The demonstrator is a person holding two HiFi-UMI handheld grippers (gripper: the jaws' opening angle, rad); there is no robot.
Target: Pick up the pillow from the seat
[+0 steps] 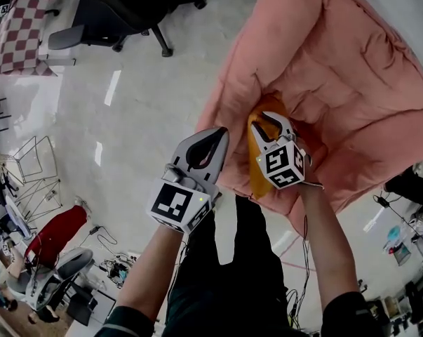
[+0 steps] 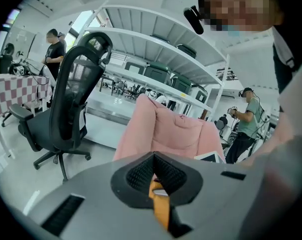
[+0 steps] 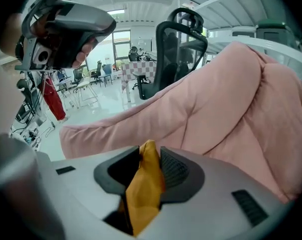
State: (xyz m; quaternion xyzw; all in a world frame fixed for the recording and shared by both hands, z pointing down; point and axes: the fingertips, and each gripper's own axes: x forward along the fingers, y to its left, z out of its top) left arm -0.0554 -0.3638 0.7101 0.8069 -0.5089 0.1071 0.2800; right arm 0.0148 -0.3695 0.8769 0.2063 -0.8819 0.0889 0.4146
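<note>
An orange pillow (image 1: 256, 161) lies on the pink padded seat (image 1: 351, 69) near its front edge. My right gripper (image 1: 273, 123) sits over the pillow's top with its jaws spread. In the right gripper view a fold of the pillow (image 3: 143, 189) stands up between the jaws of the right gripper (image 3: 149, 154). It leans on the right pad and a dark gap shows by the left pad. My left gripper (image 1: 220, 135) hovers at the seat's left edge with its tips together. In the left gripper view its tips (image 2: 153, 156) meet, and a thin orange strip I cannot identify shows below them.
A black office chair (image 1: 120, 5) stands on the glossy floor to the left, by a checkered table (image 1: 15, 27). White shelving (image 2: 156, 49) and a person in a green shirt (image 2: 248, 119) are behind the seat (image 2: 166, 129). Wire racks (image 1: 32, 160) and a red object (image 1: 57, 234) lie at left.
</note>
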